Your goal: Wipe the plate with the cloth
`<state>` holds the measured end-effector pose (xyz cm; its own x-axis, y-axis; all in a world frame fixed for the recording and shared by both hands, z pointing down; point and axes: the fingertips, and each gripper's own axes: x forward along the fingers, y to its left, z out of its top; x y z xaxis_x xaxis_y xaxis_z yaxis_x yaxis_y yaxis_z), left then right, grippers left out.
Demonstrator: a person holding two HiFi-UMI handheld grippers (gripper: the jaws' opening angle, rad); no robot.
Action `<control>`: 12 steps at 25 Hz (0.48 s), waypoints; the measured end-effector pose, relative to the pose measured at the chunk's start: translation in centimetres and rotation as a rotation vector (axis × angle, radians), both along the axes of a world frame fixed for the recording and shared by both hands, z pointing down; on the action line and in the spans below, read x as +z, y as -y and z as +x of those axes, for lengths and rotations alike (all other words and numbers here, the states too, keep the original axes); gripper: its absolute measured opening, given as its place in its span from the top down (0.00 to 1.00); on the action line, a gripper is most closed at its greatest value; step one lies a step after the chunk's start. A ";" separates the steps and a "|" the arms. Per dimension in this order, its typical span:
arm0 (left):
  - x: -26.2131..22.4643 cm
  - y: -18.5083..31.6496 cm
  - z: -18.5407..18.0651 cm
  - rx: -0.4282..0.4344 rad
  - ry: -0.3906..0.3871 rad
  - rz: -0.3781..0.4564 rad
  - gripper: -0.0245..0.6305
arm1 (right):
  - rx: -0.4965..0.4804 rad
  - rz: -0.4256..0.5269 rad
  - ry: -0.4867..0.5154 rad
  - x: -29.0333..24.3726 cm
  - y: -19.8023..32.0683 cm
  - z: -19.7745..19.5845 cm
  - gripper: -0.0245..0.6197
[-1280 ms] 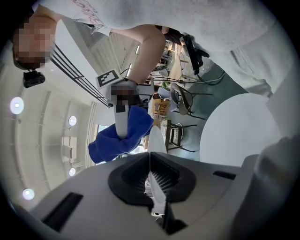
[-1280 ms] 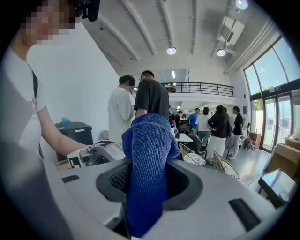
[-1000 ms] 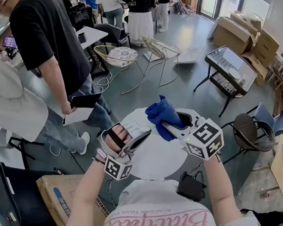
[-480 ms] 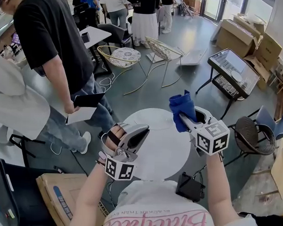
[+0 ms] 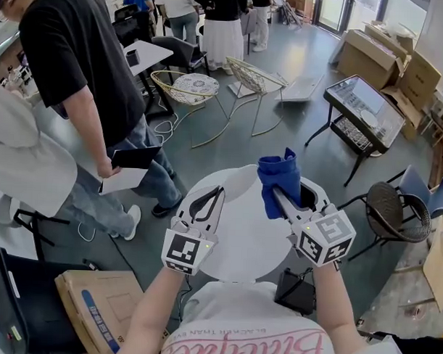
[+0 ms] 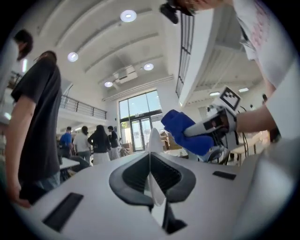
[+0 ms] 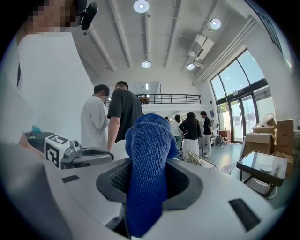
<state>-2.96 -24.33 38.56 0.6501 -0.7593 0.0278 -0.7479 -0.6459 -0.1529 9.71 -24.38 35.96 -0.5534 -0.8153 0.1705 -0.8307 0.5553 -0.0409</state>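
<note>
A round white plate [image 5: 242,242] hangs in the air in front of me, above the floor. My left gripper [image 5: 210,200] is shut on its left rim, marker cube facing up. In the left gripper view the plate [image 6: 153,139] shows edge-on, pinched between the jaws. My right gripper [image 5: 280,195] is shut on a blue cloth [image 5: 278,175], which bunches out past its tips over the plate's far right part. In the right gripper view the cloth [image 7: 147,159] fills the gap between the jaws, with the left gripper [image 7: 101,152] at the left.
A person in a black shirt [image 5: 80,59] and another in white [image 5: 26,166] stand close at the left. Wire chairs [image 5: 188,88], a glass-topped table [image 5: 369,105], cardboard boxes [image 5: 385,55] and a black wicker chair [image 5: 394,211] stand around on the grey floor.
My left gripper has rolled over so its marker cube faces up, and the plate turned with it. The right gripper swung right with the cloth, then came back over the plate.
</note>
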 end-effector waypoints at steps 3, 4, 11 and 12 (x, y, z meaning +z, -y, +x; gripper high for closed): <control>0.4 0.7 -1.0 -0.038 -0.164 -0.149 0.94 | -0.015 0.016 0.006 0.3 -0.7 -0.3 0.73; 0.4 0.7 -1.2 -0.050 -0.205 -0.181 0.94 | -0.021 0.026 0.021 0.2 -0.9 -0.4 0.73; -0.2 0.1 -2.2 -0.146 -0.319 -0.276 0.94 | 0.019 0.015 0.079 1.4 -1.4 0.3 0.73; -0.2 0.0 -2.4 -0.151 -0.328 -0.280 0.94 | 0.024 0.014 0.077 1.5 -1.4 0.3 0.73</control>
